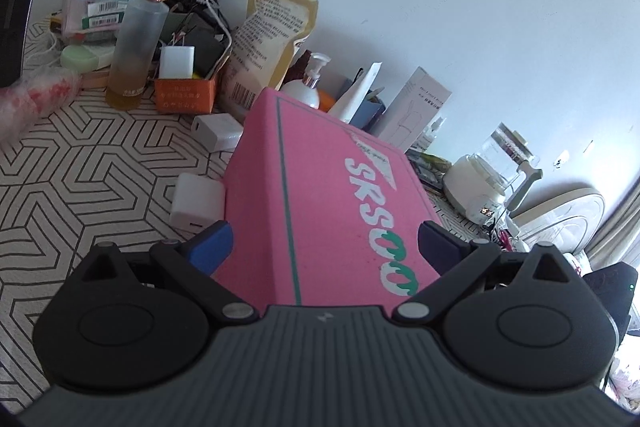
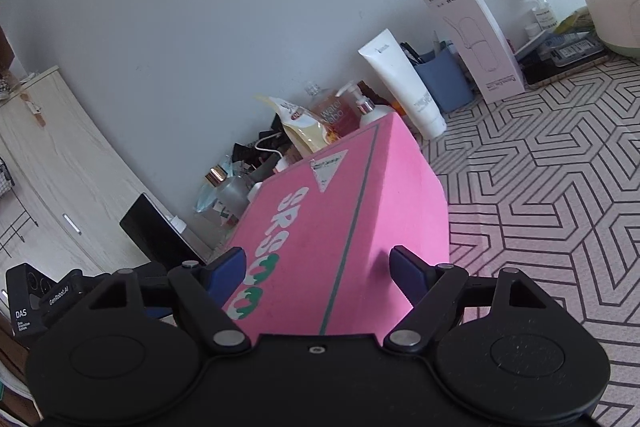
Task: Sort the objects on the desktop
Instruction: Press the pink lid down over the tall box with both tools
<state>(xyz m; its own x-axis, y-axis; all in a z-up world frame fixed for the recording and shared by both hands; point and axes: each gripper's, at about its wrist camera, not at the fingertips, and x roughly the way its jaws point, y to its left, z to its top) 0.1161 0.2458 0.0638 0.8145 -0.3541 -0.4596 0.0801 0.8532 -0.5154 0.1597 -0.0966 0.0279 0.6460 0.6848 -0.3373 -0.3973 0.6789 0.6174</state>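
A large pink box (image 1: 320, 195) with white and green lettering fills the middle of both views; it also shows in the right wrist view (image 2: 340, 227). My left gripper (image 1: 325, 241) has its blue fingers (image 1: 212, 247) pressed on the box's two sides. My right gripper (image 2: 318, 269) grips the same box, its blue fingers (image 2: 228, 269) against the sides. The box is tilted, and I cannot tell whether it rests on the patterned desk (image 1: 80, 163).
Clutter lines the wall: a gold-capped bottle (image 1: 136, 47), an orange box (image 1: 184, 95), a yellow pouch (image 1: 272, 39), white chargers (image 1: 196, 201), a pump bottle (image 1: 308, 83), a white tube (image 2: 404, 83), a blue pen holder (image 2: 444, 79), a tall carton (image 2: 472, 35), a kettle (image 1: 492, 175).
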